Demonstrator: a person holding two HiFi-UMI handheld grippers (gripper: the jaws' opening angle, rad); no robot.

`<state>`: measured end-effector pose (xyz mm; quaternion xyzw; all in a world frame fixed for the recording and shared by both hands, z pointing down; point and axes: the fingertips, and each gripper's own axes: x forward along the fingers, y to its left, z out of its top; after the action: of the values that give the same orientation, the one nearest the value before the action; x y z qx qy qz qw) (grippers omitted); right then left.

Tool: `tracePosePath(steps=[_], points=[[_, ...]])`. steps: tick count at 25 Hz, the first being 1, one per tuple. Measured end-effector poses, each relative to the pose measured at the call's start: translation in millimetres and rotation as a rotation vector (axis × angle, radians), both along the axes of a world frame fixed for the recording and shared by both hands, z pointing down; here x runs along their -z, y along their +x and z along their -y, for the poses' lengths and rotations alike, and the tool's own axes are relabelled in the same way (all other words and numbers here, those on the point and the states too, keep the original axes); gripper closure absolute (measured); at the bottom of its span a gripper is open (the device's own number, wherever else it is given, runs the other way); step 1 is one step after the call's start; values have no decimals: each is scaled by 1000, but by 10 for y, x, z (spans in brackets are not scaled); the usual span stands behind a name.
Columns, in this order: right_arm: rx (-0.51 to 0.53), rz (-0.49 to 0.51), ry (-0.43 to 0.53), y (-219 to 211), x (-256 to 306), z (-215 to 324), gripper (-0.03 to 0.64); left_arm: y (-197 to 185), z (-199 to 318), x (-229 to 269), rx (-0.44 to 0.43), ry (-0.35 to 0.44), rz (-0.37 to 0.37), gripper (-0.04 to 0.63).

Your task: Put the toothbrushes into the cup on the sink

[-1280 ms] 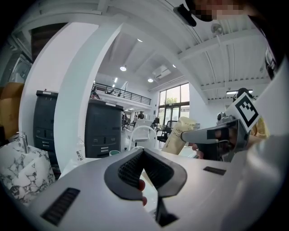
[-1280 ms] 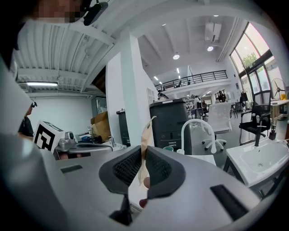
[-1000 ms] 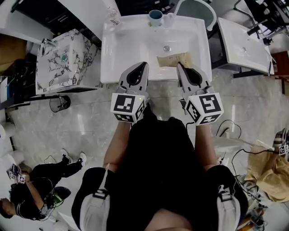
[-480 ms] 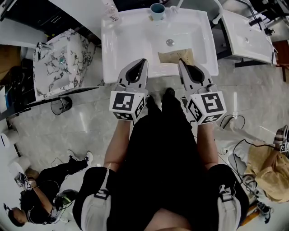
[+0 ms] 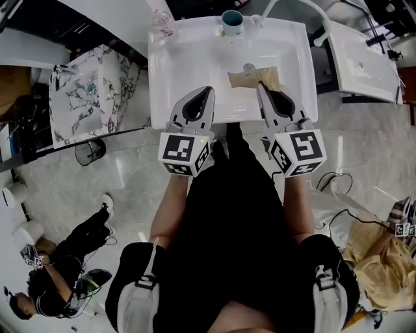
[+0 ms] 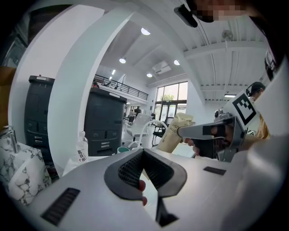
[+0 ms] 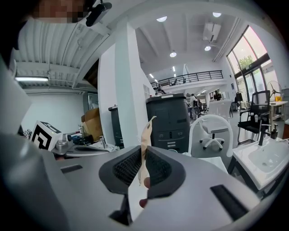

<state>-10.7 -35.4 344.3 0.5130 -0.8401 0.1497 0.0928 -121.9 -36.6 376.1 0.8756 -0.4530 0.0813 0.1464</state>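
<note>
Cup (image 5: 232, 21), teal, stands at the far rim of the white sink (image 5: 188, 65). The right gripper (image 5: 261, 86) has its jaws clamped on the near edge of a beige paper packet (image 5: 250, 78), held over the basin beside the drain (image 5: 249, 66), well short of the cup. The left gripper (image 5: 209, 90), just left of it over the sink's near edge, has its jaws pressed together on nothing.

Bare sink (image 5: 188, 65) reaches the cup (image 5: 231, 21); packet (image 5: 250, 78) covers its right.

Cup (image 5: 232, 21) stands at the far edge of sink (image 5: 195, 58); bottle (image 5: 160, 17) at its far-left corner; packet (image 5: 250, 78) near-right.
</note>
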Motion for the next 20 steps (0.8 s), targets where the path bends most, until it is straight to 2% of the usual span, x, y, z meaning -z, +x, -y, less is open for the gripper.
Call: tracePosePath(steps=[6, 20], points=[[12, 13, 30, 113, 38, 492, 568, 68, 419, 56, 19, 17, 20, 581], [26, 14, 20, 375, -65, 1525, 568, 250, 1167, 25, 72, -12, 44, 581]])
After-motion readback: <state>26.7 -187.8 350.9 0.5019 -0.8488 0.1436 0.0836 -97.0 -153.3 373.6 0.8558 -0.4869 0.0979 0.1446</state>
